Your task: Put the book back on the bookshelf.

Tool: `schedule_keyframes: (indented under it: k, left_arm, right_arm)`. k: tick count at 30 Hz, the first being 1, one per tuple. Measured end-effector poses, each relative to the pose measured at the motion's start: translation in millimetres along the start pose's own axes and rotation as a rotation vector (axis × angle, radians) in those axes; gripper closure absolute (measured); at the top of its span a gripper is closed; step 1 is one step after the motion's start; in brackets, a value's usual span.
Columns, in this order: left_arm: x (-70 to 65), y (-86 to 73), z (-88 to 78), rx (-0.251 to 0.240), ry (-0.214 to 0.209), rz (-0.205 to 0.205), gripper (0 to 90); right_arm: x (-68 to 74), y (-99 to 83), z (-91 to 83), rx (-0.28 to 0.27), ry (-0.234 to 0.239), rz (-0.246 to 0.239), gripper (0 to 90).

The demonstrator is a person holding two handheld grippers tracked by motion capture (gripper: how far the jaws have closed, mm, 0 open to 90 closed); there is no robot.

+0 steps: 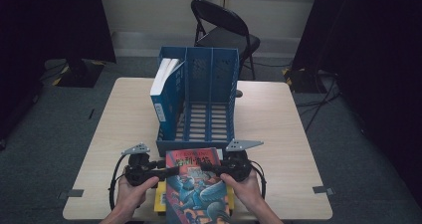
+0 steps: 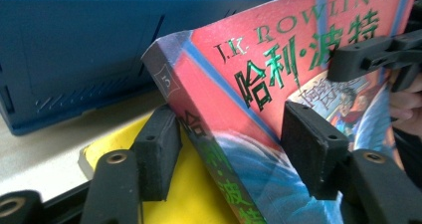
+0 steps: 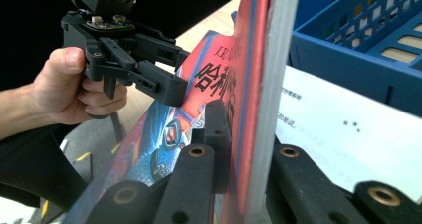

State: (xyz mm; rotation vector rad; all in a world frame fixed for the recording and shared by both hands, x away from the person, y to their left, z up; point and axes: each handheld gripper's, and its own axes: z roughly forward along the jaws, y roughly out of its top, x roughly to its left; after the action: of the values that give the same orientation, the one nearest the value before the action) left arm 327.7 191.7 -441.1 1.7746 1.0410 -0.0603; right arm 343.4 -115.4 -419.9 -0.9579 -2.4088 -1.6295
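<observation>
A thick book with a red and blue illustrated cover is raised at a tilt at the table's near edge, held from both sides. My left gripper clamps its spine side; in the left gripper view one pad touches the spine and the other pad lies on the cover of the book. My right gripper is shut on the page-edge side of the book, one jaw on the cover and one behind the pages. The left gripper shows across the cover there.
A yellow book lies flat under the raised one. A white sheet lies beside it. Just beyond stands a blue three-slot file rack, with a blue book in its left slot. A folding chair stands behind the table.
</observation>
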Motion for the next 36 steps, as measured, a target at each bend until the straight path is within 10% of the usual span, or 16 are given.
schedule_keyframes:
  k: [36]
  left_arm:
    - [-17.3, 36.2, -15.5, -0.103, -0.125, 0.06, 50.7]
  right_arm:
    - [23.2, 23.6, -30.3, -0.127, -0.025, -0.053, 85.4]
